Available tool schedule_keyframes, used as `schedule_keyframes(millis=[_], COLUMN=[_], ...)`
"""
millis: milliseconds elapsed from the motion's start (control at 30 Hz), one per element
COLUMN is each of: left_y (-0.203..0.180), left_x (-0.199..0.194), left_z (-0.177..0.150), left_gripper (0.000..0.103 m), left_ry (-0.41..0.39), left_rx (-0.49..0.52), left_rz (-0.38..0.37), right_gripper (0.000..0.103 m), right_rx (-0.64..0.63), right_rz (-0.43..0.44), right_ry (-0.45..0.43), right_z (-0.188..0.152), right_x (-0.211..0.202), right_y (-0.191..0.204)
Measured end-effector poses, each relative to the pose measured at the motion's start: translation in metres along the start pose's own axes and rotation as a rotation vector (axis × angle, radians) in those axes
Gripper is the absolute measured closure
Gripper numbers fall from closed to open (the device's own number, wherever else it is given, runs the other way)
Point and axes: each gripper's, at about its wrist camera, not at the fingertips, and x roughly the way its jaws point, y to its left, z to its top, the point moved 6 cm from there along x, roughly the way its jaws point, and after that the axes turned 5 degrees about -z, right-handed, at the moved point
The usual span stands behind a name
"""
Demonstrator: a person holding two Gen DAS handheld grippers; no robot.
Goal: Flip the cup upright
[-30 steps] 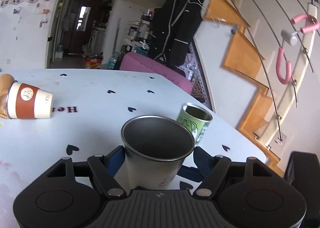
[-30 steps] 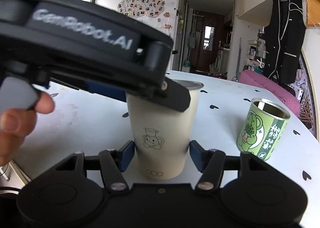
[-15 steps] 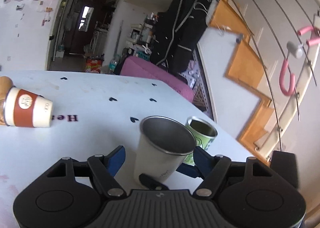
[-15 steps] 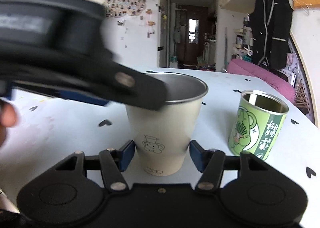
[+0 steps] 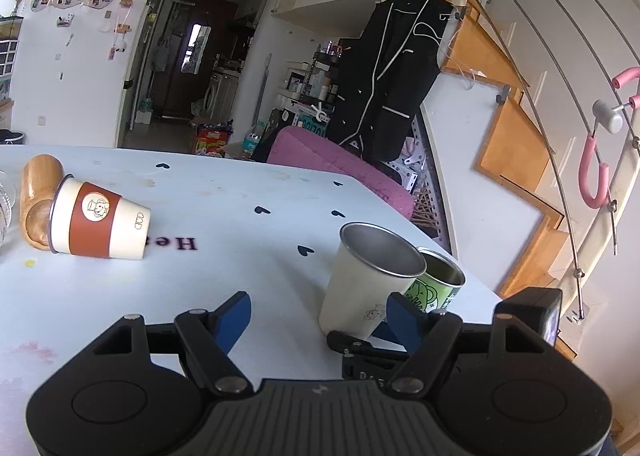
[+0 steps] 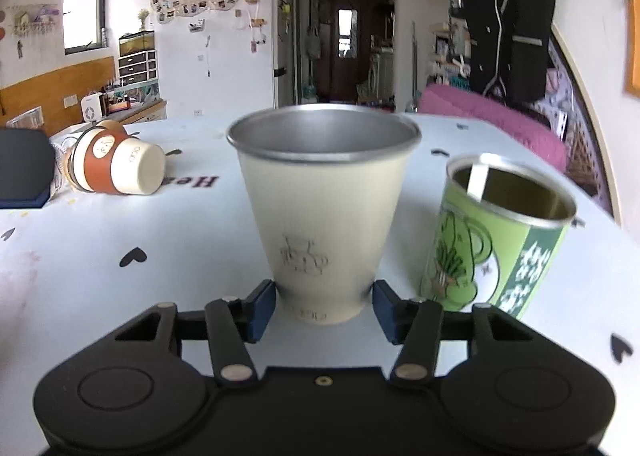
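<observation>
The right gripper (image 6: 324,310) has its jaws around the bottom of the cream cup (image 6: 324,216), close on both sides; I cannot tell if they squeeze it. That cup stands mouth up on the bench (image 6: 120,296), just beside the green tin (image 6: 500,240). The left gripper (image 5: 318,316) has wide jaws holding nothing, off to the cup's side. So this cup looks done. Farther off, the red-banded cup (image 5: 98,220) lies on its side, and probably needs standing up next.
</observation>
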Motion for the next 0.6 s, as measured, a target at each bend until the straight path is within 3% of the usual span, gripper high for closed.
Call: schedule_keyframes(millis=[100,267,433,600], left_y=[0.001,0.004,0.009,0.014], left_x=[0.000,-0.003,-0.015,-0.033], left_z=[-0.002,-0.007,-0.016,-0.026], left_gripper=[0.028,0.028,0.027,0.027], left_ry=[0.000,-0.002,0.000,-0.006], left_rx=[0.012,0.035,0.079,0.108], left_rz=[0.014,0.062,0.120,0.171], right_gripper=[0.049,0.037,0.020,0.017], right_rx=[0.017,0.027,0.035,0.075], right_rz=[0.003,-0.023,-0.076,-0.109], right_ry=[0.003,-0.036,-0.127,-0.153], right_z=[-0.001,-0.003,-0.003,-0.003], right_x=[0.000,-0.026,-0.075,-0.109], right_y=[-0.004,-0.008,-0.011,-0.019])
